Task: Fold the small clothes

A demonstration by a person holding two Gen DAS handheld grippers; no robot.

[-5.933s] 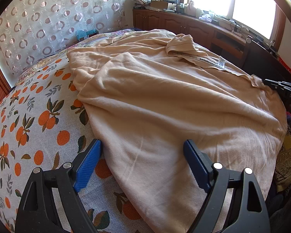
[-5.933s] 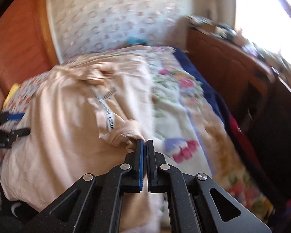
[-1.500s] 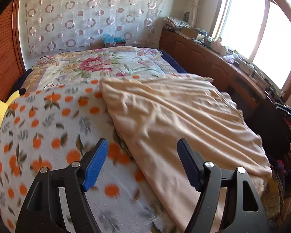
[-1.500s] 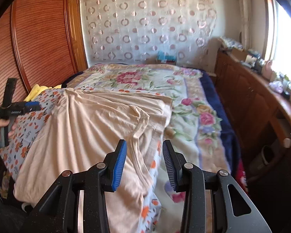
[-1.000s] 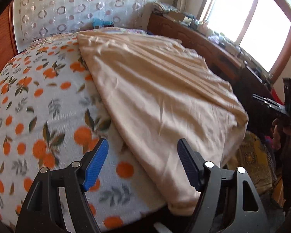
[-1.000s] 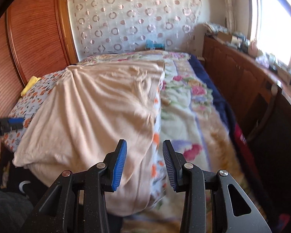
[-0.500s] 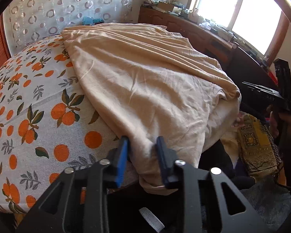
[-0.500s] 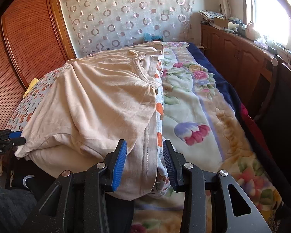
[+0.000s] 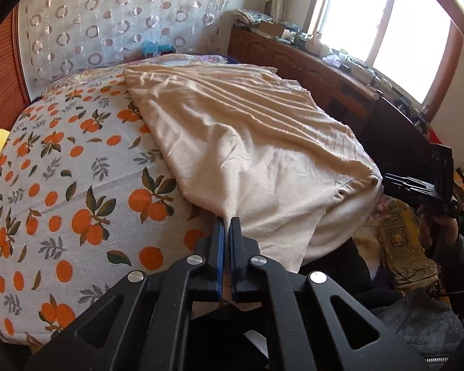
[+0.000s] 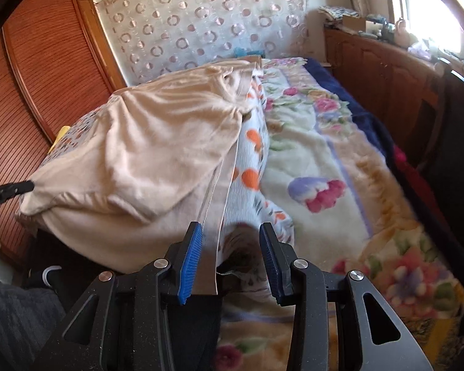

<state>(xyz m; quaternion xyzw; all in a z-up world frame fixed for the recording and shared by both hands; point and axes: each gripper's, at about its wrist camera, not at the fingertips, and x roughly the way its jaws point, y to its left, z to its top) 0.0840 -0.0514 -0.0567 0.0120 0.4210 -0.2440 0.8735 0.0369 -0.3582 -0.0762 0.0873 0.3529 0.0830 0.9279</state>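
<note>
Garment (image 9: 247,142), a peach top, lay on the orange-print bed (image 9: 62,185); the left gripper (image 9: 226,225) pinched its near corner. From the right wrist, the right gripper (image 10: 230,247) stood spread around the hanging hem and probably should close before lifting evenly.

One beige garment (image 9: 250,142), one orange-print cover (image 9: 77,185), one floral blanket (image 10: 340,160) (two tongs (image 9: 227,225) (image 10: 230,241)).

Black grippers, blue fingers (image 10: 190,264), silver screws, grey trousers (image 10: 12,318).
</note>
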